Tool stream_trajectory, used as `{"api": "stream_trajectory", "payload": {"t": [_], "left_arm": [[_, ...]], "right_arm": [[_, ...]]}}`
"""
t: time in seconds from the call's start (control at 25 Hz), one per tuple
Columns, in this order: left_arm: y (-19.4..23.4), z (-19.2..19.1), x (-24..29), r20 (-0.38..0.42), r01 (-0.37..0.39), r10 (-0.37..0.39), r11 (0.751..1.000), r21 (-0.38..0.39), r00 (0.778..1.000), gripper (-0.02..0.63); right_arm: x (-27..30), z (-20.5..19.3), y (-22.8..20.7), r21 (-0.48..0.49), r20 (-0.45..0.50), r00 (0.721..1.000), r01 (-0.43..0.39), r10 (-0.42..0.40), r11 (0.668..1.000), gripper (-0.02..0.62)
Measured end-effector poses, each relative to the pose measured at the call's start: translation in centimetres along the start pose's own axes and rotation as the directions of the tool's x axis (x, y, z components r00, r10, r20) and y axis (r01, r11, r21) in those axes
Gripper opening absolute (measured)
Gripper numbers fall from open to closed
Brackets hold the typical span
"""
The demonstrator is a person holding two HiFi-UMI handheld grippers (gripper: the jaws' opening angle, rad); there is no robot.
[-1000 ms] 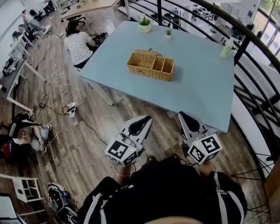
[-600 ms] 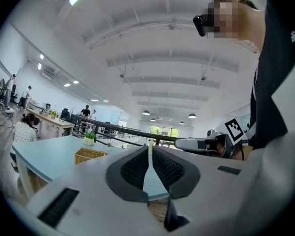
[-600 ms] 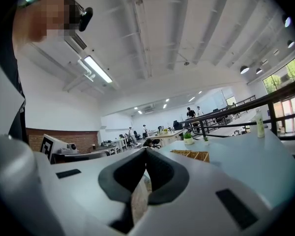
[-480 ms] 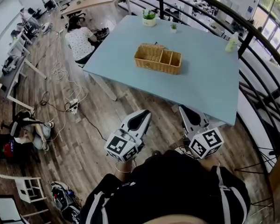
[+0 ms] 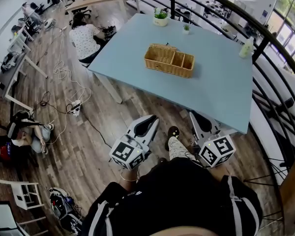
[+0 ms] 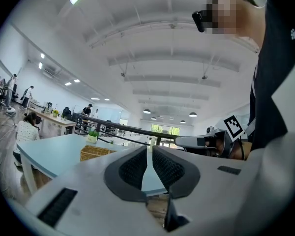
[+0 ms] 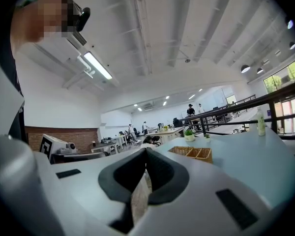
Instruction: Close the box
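Since a second ago the person has stepped nearer, so the pale blue rectangular table sits closer in the head view and a dark shoe now shows between the two tools. At the left, the left gripper is held level with its jaws pressed together on nothing. Ahead of it, well apart and past the table's near edge, the open woven wicker box with inner compartments stands on the tabletop. Its long axis runs left to right across the line of approach, the right end a little nearer. A flap of the same weave seems to lie along its far left rim, too small to be sure. At the right, the right gripper also has its jaws closed and empty. The box lies about midway between the two, so neither hand is clearly nearer, and both must reach forward over the table edge
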State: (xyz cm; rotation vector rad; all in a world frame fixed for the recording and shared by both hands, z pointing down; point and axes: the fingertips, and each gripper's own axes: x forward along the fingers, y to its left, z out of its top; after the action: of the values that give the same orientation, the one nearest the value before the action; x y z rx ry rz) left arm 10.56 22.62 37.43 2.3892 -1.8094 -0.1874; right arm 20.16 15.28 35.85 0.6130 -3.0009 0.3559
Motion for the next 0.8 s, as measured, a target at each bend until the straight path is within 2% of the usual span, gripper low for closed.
{"api": "stream_trajectory", "payload": {"t": [0.36,0.8], "left_arm": [[4.3,0.3,-0.4,-0.027,-0.079,0.079,0.997,0.015,0.996,0.029],[9.4,0.1,1.4,-0.066,-0.127,0.128,0.992,0.014,0.99,0.03]], "right_arm": [[4.9,-0.7,-0.5,0.042,-0.024,0.998,-0.053,0.054,0.998,0.023],[11.1,-1.3,-2.2,0.055,-0.07,0.994,-0.082,0.086,0.995,0.048]]}}
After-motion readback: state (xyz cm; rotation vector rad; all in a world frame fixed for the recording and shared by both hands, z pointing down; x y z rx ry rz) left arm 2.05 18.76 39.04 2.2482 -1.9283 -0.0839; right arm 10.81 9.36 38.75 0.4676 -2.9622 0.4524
